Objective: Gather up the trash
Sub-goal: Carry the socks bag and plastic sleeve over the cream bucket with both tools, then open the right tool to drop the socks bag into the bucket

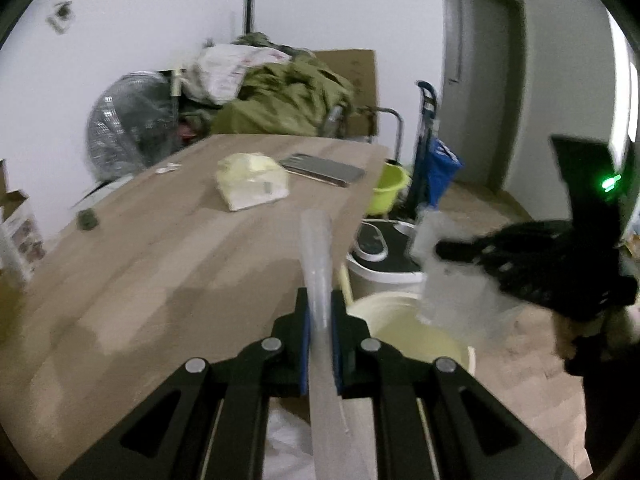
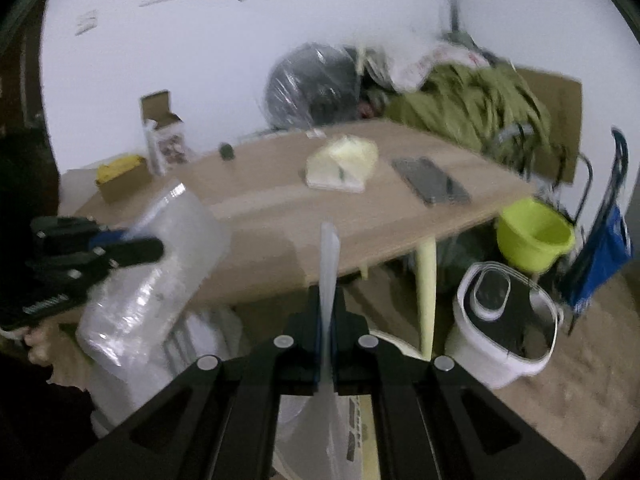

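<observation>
The small dark object [image 1: 87,220] near the wooden surface's [image 1: 160,264] far-left edge is too blurred to identify. The clear plastic sheet [image 2: 329,360] runs off the bottom edge between the fingers [image 2: 347,344]. Motion blur smears the blue bag [image 2: 608,256].

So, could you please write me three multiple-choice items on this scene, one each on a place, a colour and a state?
1. Where does the flat grey phone lie?
A. on the wooden table
B. in a bucket
C. on the floor

2. What colour is the small plastic bucket beside the table's far end?
A. red
B. lime green
C. black

3. How does the left gripper stand?
A. wide open
C. shut on nothing
B. shut on a clear plastic piece

Answers: 1 A, the phone rests on the tabletop near the pale yellow bag; 2 B, its wall shows lime green; 3 B, the plastic runs between the closed blue pads.
</observation>
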`<state>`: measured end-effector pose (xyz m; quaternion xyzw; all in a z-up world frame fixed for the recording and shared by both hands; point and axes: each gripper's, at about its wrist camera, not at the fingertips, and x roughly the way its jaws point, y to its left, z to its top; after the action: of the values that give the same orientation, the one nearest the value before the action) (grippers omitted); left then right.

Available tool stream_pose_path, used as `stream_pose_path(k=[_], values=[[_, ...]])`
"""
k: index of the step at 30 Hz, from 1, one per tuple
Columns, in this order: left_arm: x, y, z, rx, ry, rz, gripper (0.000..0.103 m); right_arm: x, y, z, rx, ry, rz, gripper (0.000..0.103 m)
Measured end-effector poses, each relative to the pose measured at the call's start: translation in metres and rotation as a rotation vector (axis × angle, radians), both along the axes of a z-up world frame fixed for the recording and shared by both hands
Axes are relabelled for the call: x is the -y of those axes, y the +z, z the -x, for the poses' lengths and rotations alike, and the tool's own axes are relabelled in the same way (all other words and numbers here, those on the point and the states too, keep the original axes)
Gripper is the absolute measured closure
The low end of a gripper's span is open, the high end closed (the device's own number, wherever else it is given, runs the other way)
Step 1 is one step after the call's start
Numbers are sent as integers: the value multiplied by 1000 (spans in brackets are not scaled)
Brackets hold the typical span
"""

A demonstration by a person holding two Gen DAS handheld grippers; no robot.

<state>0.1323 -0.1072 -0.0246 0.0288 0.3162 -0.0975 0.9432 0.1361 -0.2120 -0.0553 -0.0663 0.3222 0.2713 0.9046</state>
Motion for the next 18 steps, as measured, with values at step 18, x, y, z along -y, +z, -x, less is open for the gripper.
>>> stream_pose_path(k=[18], values=[[69, -62, -68, -193, -210, -9, 95, 52, -105, -42, -204, -199, -18, 65]])
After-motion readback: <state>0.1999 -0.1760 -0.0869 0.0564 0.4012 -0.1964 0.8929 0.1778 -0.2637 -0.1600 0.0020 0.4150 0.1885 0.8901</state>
